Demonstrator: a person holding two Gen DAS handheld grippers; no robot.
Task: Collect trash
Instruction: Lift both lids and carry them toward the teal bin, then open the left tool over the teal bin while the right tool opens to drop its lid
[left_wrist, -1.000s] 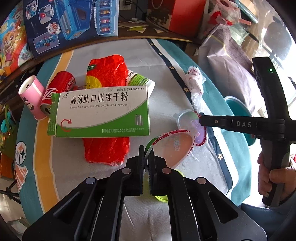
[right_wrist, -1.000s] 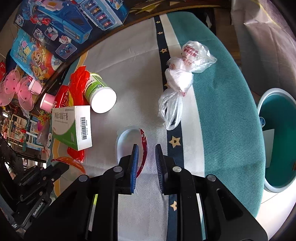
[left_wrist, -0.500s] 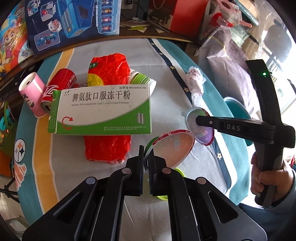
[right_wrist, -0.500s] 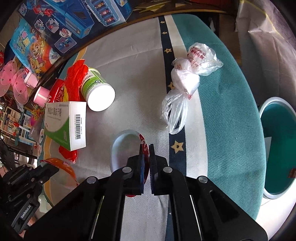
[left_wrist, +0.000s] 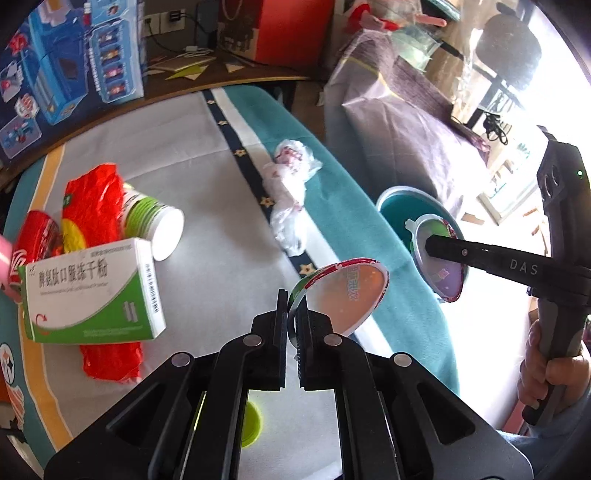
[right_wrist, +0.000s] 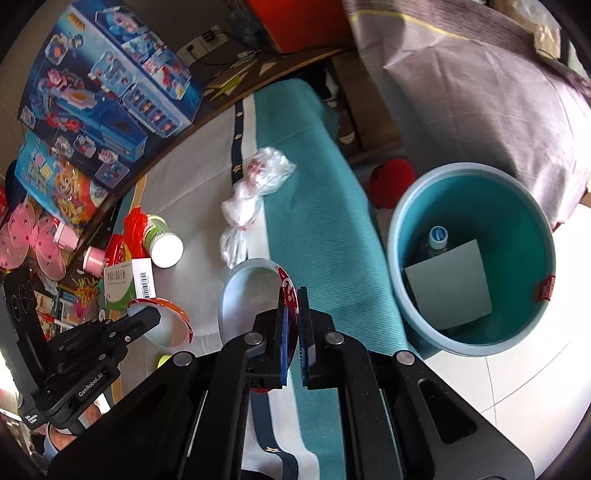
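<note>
Cluttered tabletop (left_wrist: 207, 155) trash is being carried off: left hand-held gripper (left_wrist: 291, 325) pinches an orange lid (left_wrist: 343, 295), right hand-held gripper (right_wrist: 291, 328) pinches a silvery lid (right_wrist: 247, 295) near the teal bin (right_wrist: 410, 332); next, release over it.

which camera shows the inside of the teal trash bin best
The right wrist view: it looks down into the teal trash bin, showing a bottle and a pale card at the bottom. The left wrist view shows only part of the bin's rim past the table edge, with nothing of its contents.
</note>
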